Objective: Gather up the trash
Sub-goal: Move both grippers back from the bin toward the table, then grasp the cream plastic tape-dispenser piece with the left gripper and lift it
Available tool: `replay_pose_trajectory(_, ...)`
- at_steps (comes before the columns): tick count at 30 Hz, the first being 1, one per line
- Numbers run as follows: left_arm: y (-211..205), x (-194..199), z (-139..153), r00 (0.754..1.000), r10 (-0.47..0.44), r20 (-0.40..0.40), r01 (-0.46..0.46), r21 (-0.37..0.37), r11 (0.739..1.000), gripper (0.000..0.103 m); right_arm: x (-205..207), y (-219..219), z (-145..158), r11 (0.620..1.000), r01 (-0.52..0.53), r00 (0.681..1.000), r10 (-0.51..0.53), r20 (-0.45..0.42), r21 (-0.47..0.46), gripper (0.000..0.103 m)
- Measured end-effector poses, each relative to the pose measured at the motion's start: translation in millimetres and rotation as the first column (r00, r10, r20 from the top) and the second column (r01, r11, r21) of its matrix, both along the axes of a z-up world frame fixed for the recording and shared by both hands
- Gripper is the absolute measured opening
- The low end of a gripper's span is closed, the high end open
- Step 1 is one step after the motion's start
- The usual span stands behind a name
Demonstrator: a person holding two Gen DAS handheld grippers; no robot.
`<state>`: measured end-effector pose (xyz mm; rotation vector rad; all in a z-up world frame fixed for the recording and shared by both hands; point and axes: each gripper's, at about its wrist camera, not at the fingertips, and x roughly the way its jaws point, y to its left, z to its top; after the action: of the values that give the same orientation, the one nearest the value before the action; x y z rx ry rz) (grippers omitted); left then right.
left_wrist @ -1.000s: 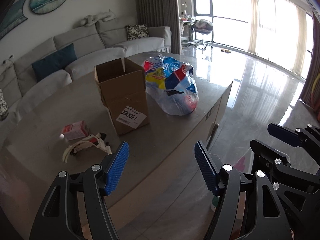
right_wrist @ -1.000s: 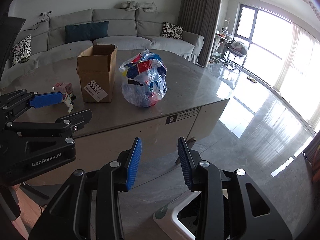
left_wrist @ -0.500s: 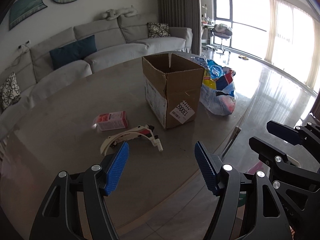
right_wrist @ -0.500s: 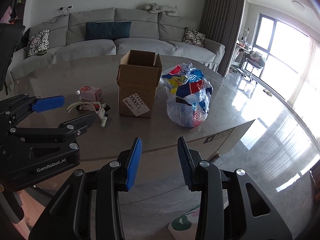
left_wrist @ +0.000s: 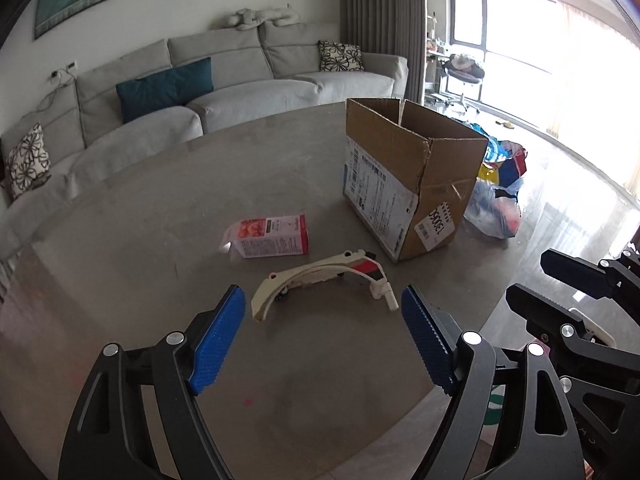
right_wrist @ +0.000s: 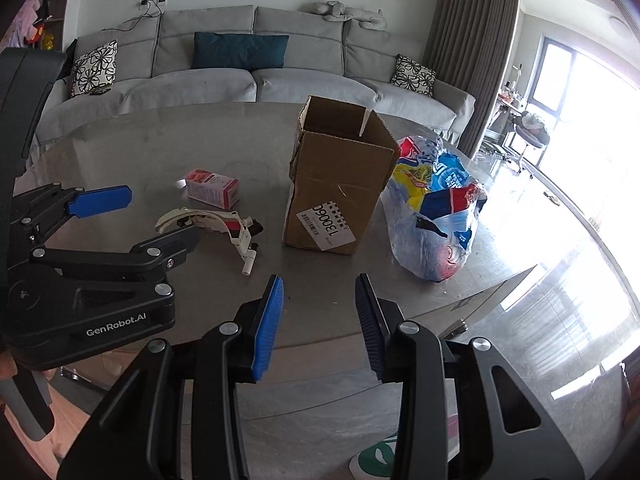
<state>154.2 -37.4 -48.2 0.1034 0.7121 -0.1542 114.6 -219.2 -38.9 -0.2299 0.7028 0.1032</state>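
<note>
Left wrist view
Landmark: cardboard box (left_wrist: 404,184) is standing open-topped on the grey table (left_wrist: 120,240).
Left gripper (left_wrist: 324,334): jaws are opening, standing wide, nothing between the blue pads; it is hovering over the table's near edge.
White curved plastic piece (left_wrist: 320,276): is lying flat, near the box's front-left corner, just beyond the pads.
Pink carton (left_wrist: 272,236): is lying on its side, left of the box, just behind the plastic piece.
Trash bag (left_wrist: 500,196): is sitting right of the box, partly hidden by it; possibly touching it.

Right wrist view
Right gripper (right_wrist: 320,320): jaws are standing narrowly apart, gripping nothing, in front of the box (right_wrist: 340,176).
Trash bag (right_wrist: 436,208): is resting just right of the box.
Pink carton (right_wrist: 212,188): is lying left of the box.
Plastic piece (right_wrist: 216,228): is lying front-left of the box, beside the left gripper (right_wrist: 132,220).
</note>
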Motion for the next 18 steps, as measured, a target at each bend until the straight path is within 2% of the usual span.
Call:
replay_pose_trajectory(7, 5.5, 29.0, -12.8, 1.000, -0.011, -0.020, 0.011, 0.004, 1.000, 0.088, 19.9, 9.3, -9.1, 1.000, -0.012, 1.000, 0.012, -0.021, -0.012, 0.039)
replay_pose_trajectory(14, 15.4, 44.0, -27.7, 0.998, -0.009, -0.061, 0.009, -0.005, 1.000, 0.088, 34.7, 15.1, -12.2, 1.000, -0.024, 0.999, 0.024, -0.024, -0.019, 0.039)
replay_pose_trajectory(18, 13.8, 50.1, -35.9, 0.998, -0.011, -0.062, 0.013, 0.031, 0.999, 0.088, 41.5, 20.7, -10.5, 0.999, -0.032, 0.999, 0.032, -0.017, -0.019, 0.039)
